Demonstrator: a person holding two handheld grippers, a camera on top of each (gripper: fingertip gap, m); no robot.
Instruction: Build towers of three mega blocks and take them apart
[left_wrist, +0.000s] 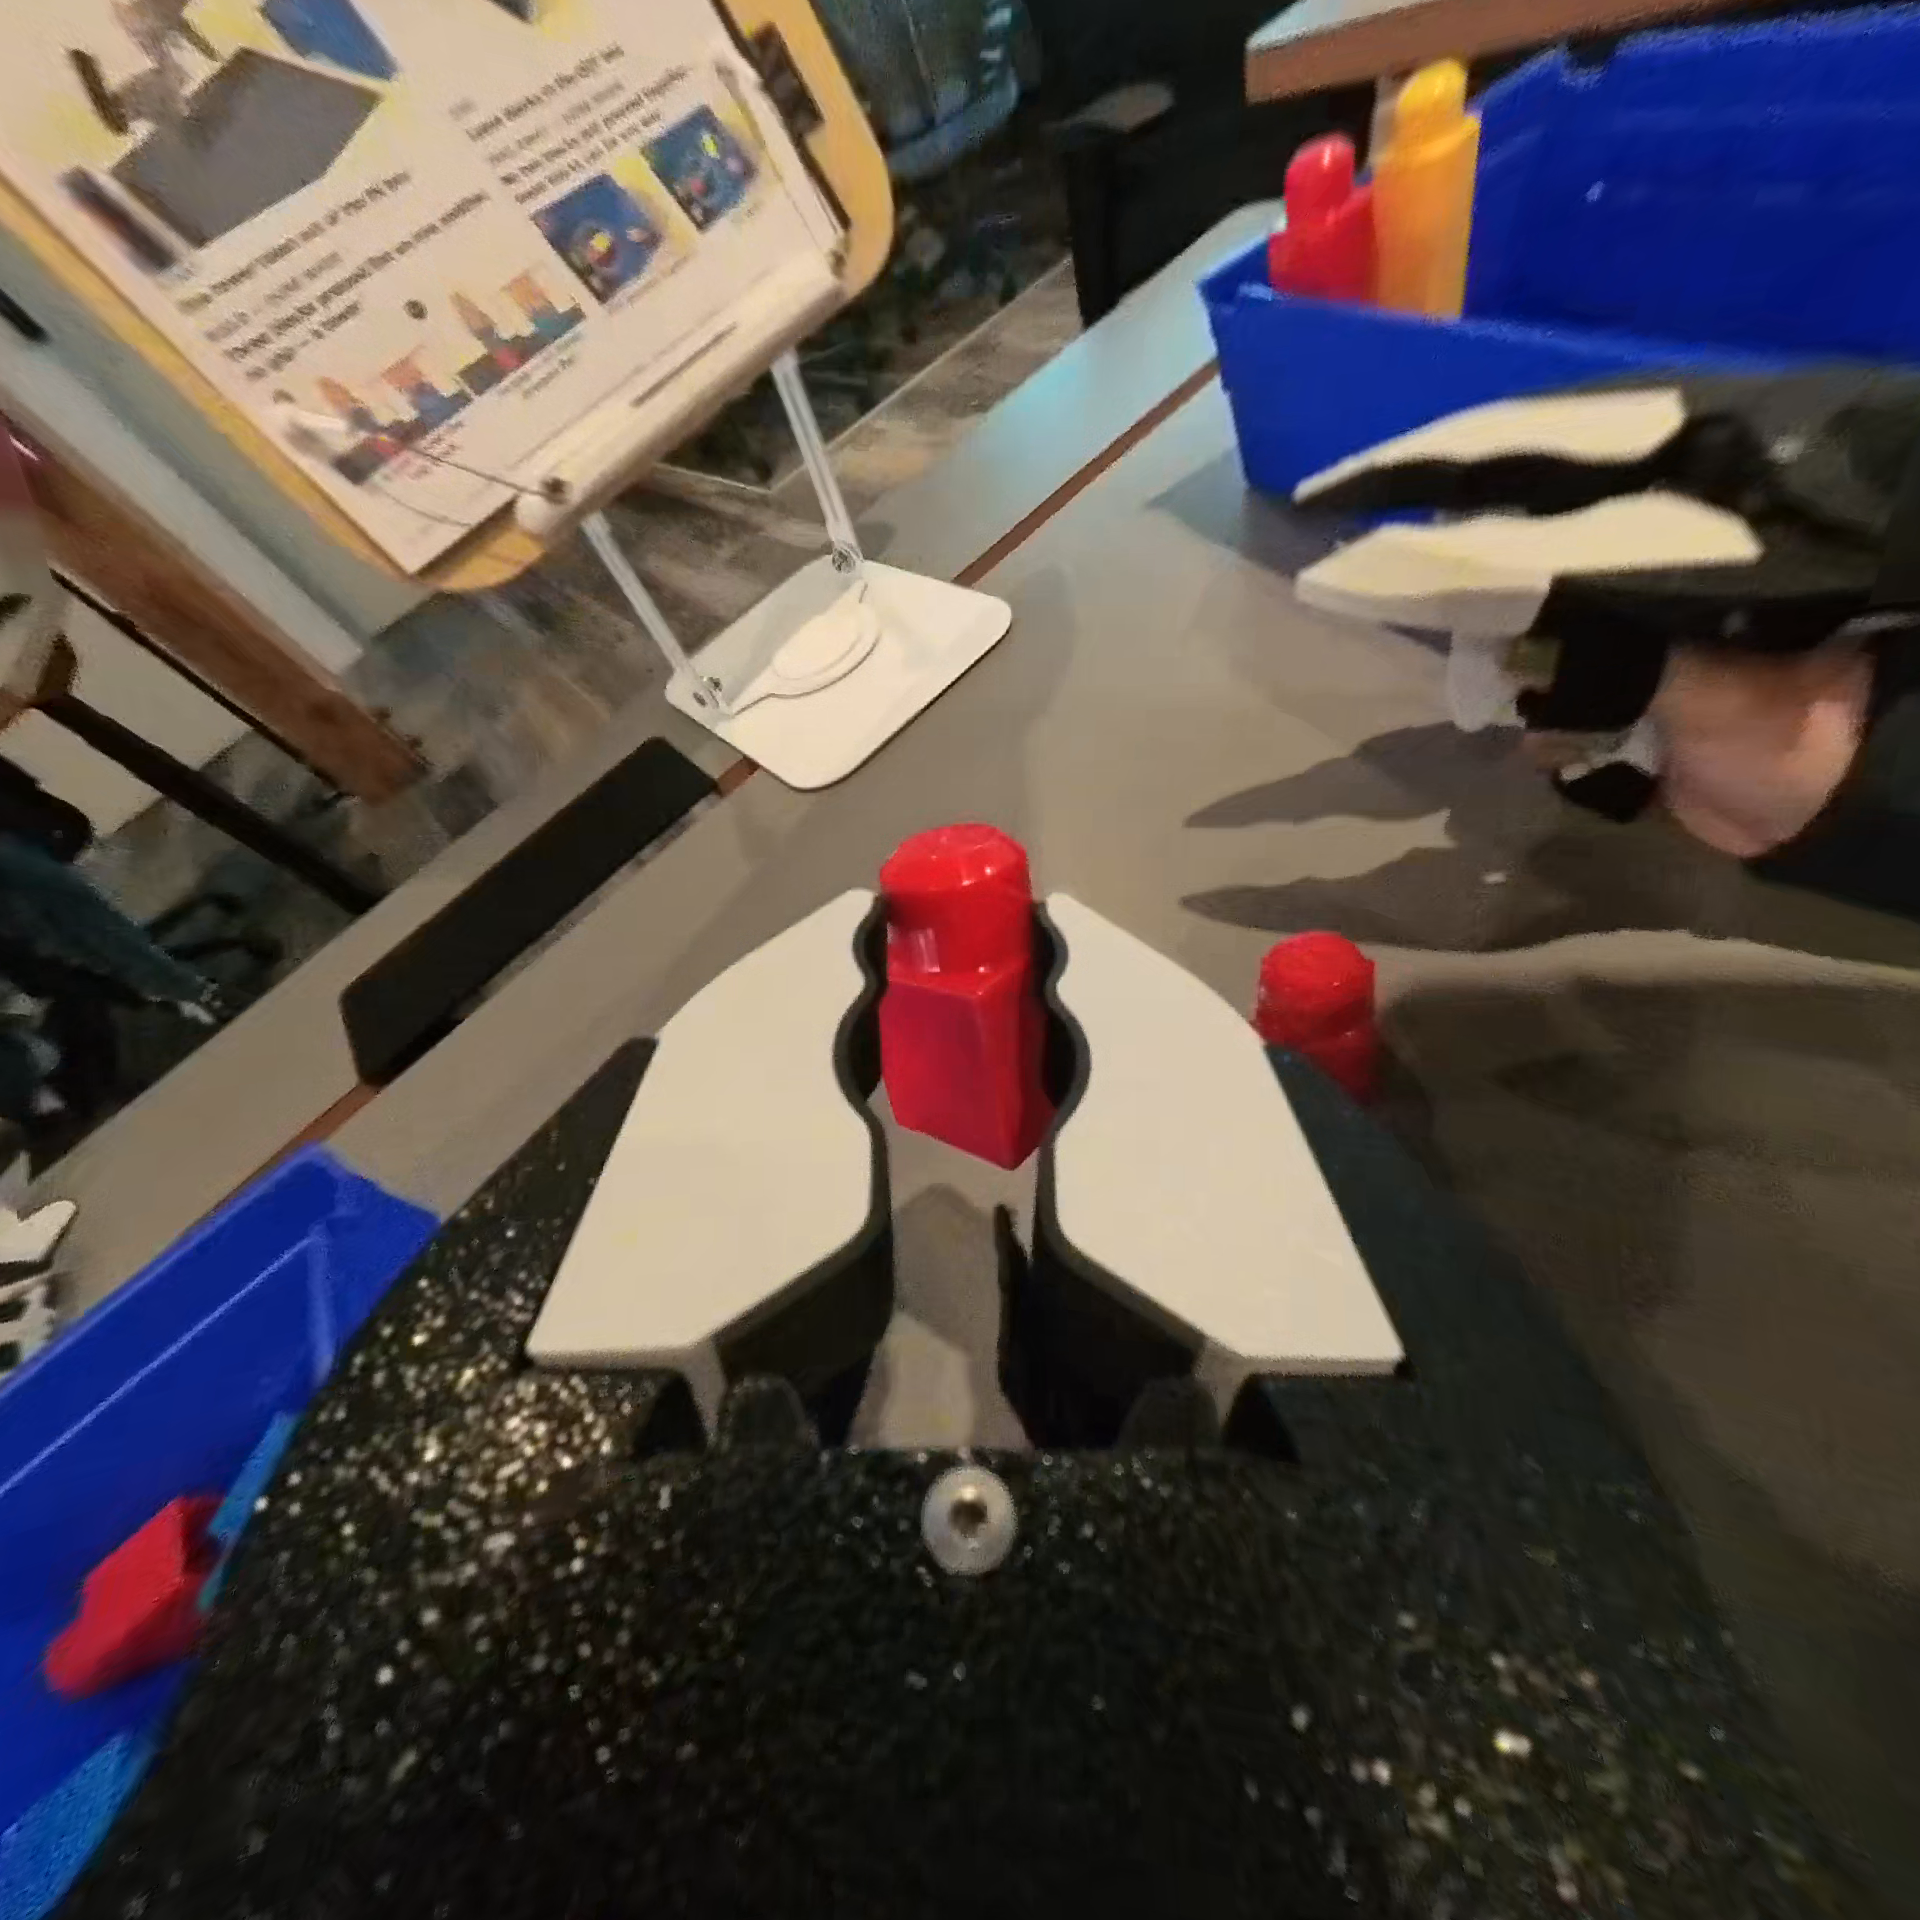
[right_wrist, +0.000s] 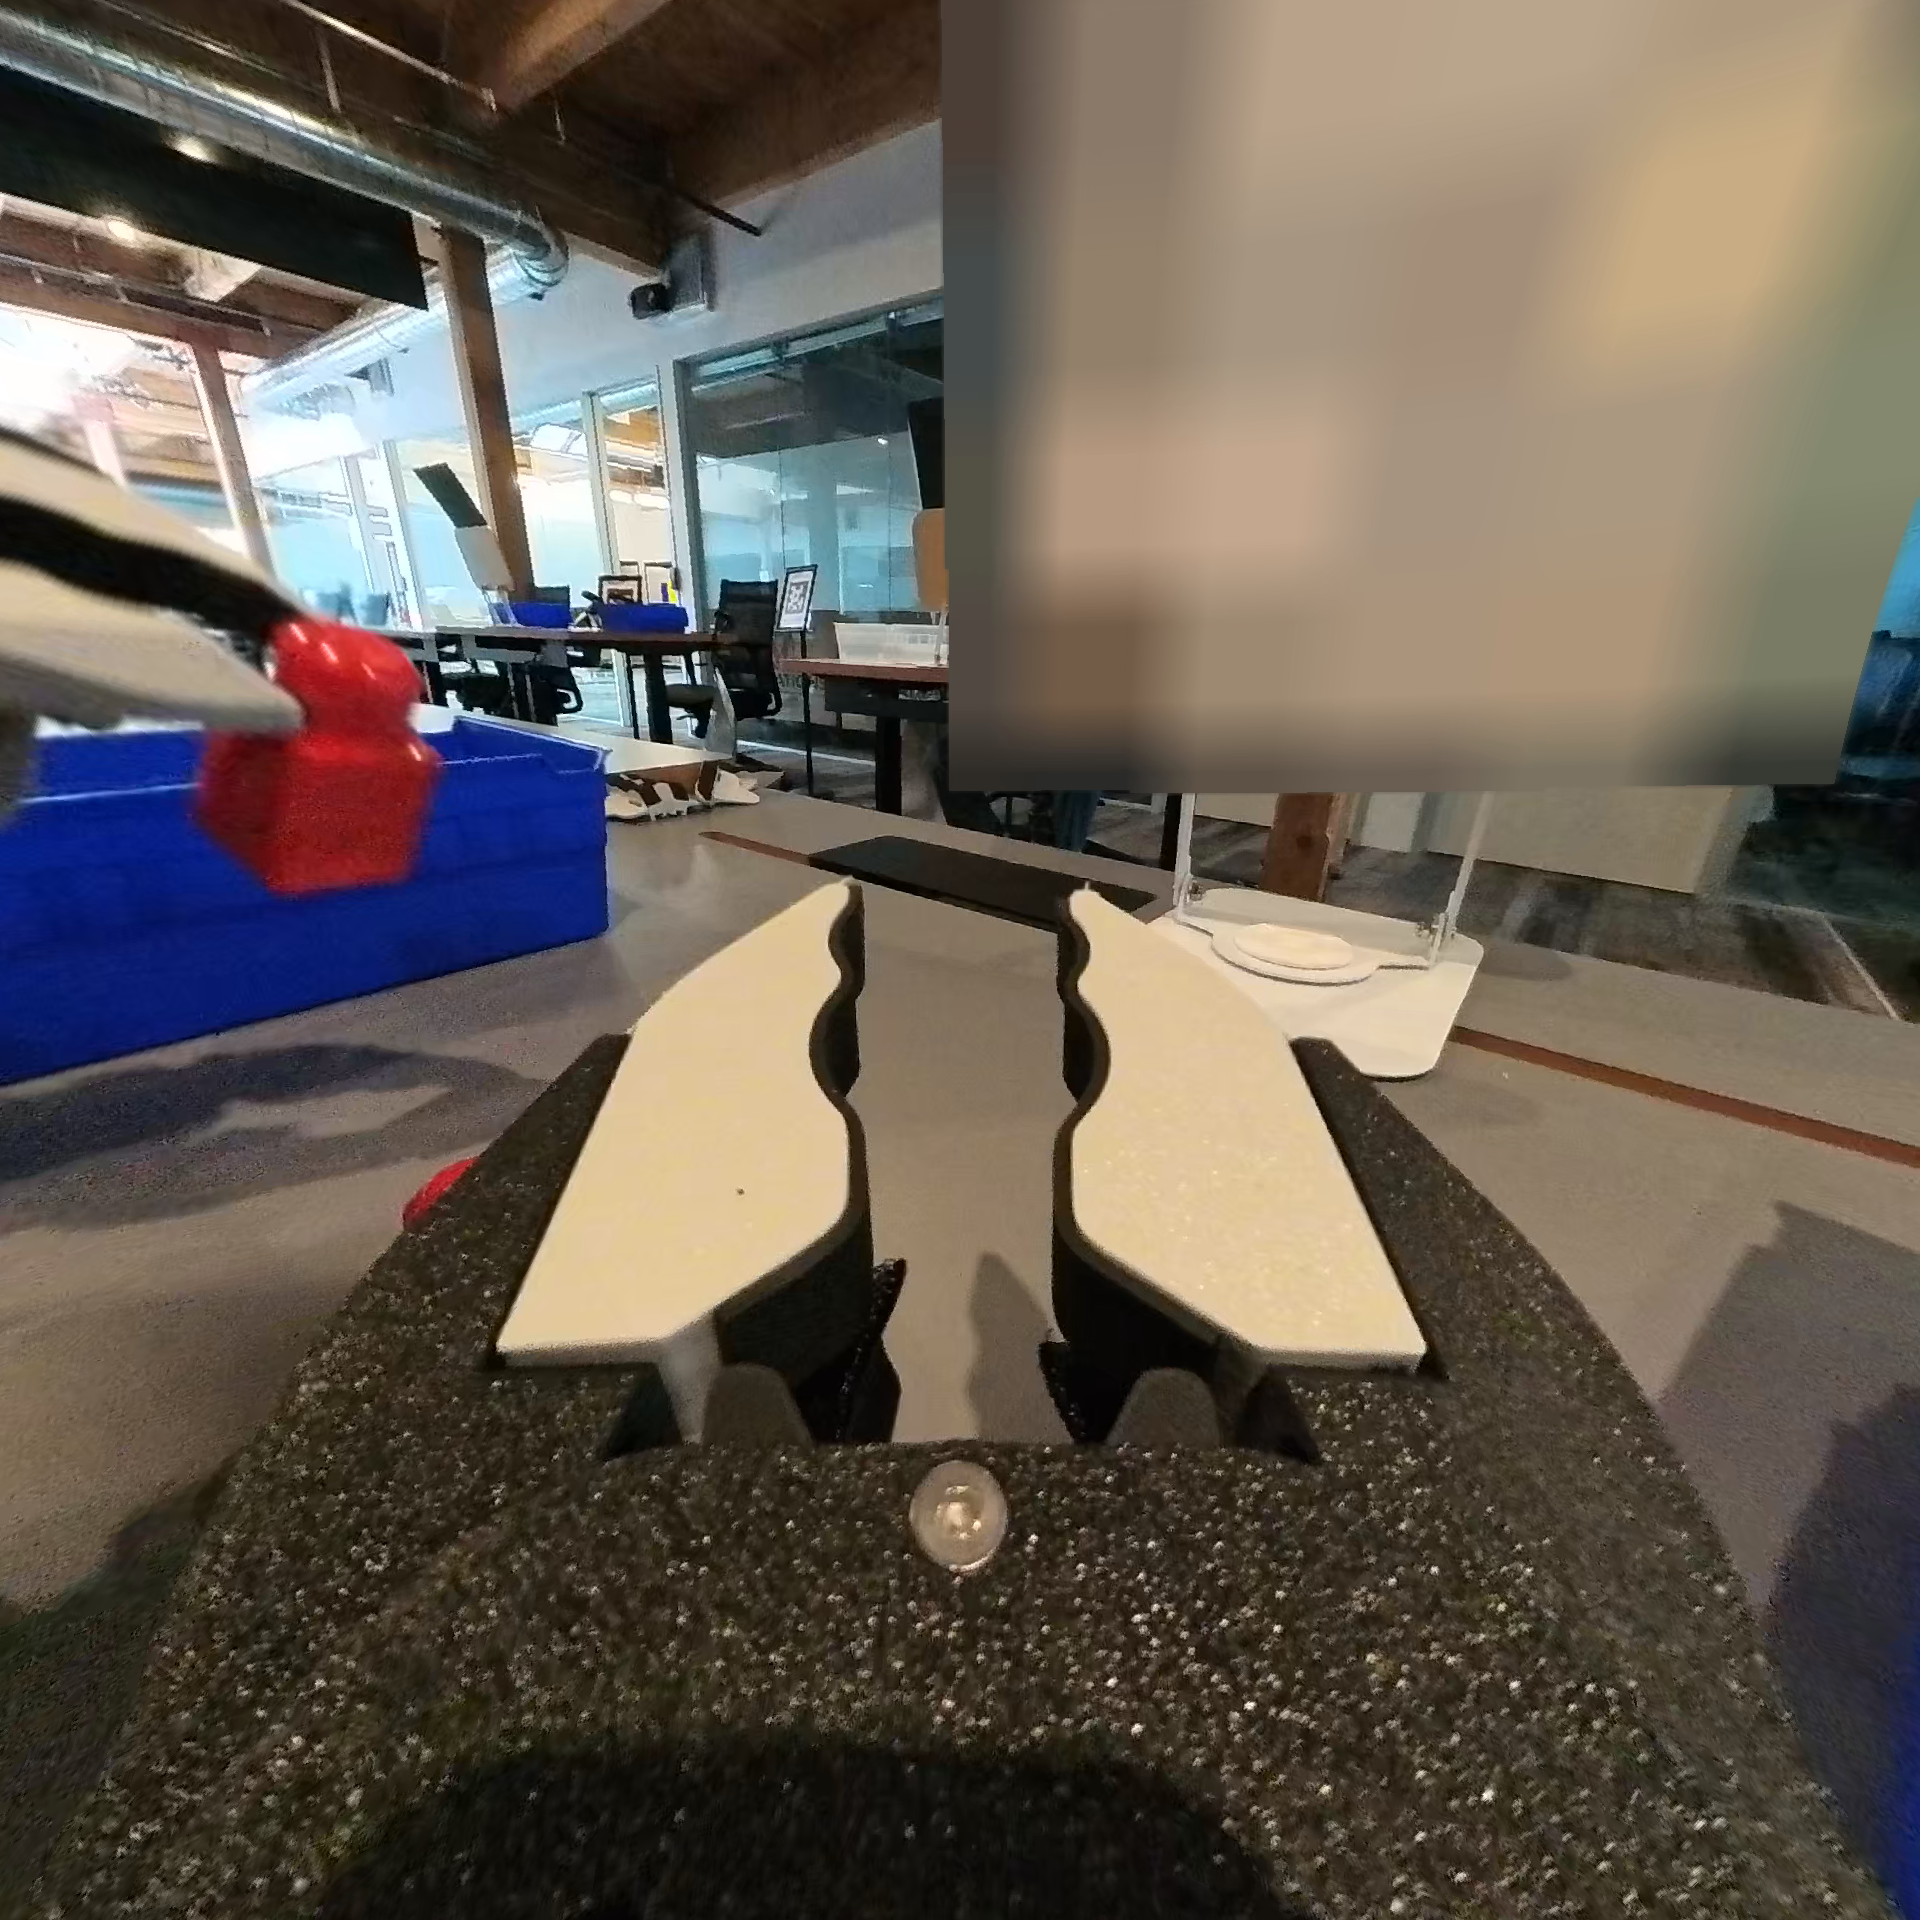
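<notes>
My left gripper (left_wrist: 961, 914) is shut on a red single-stud block (left_wrist: 961, 1018) and holds it above the grey table. The held block also shows in the right wrist view (right_wrist: 317, 758), at the left gripper's tip, in front of a blue bin. A second red block (left_wrist: 1317, 1013) stands on the table just right of my left gripper; a sliver of it (right_wrist: 434, 1188) shows beside my right gripper's body. My right gripper (right_wrist: 961, 914) is open and empty above the table. It also shows in the left wrist view (left_wrist: 1320, 540) at the right, held by a hand.
A blue bin (left_wrist: 1558, 343) at the far right holds a red block (left_wrist: 1322, 223) and a yellow block (left_wrist: 1423, 197). Another blue bin (left_wrist: 156, 1382) at the near left holds a red block (left_wrist: 130, 1600). A white stand (left_wrist: 852, 665) carries an instruction sheet. A black strip (left_wrist: 520, 914) lies at the table edge.
</notes>
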